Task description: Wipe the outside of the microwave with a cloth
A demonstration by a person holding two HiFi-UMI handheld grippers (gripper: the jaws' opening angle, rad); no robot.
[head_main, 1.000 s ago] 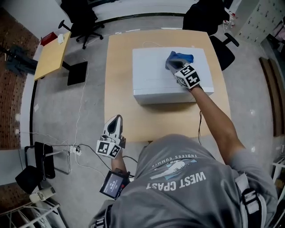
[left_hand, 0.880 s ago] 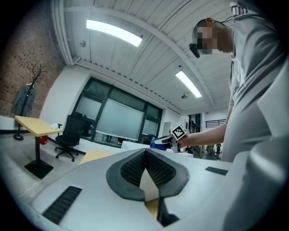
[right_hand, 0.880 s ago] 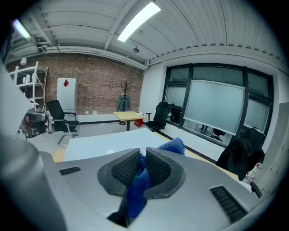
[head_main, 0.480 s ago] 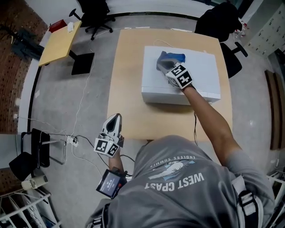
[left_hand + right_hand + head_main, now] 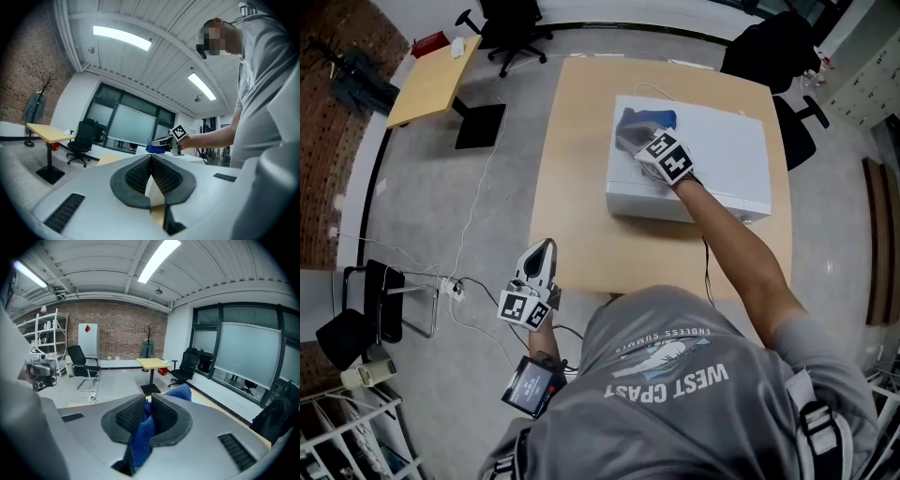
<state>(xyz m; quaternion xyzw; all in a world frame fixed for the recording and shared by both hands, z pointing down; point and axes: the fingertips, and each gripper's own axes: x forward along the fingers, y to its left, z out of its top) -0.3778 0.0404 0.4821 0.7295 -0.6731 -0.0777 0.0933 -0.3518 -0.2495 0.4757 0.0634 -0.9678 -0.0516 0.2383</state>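
Right gripper (image 5: 629, 141) clamped on blue cloth (image 5: 654, 119), cloth lying on microwave (image 5: 727, 155) top, far left corner. Left gripper (image 5: 544, 251) closed, empty, well apart from microwave.

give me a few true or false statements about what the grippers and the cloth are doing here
The right gripper clamps a blue cloth. True.
The cloth lies on top of the microwave. True.
The left gripper is wiping the microwave's front. False: it is shut and empty, off by the near corner of the table.
The microwave stands on the floor. False: it stands on the table.
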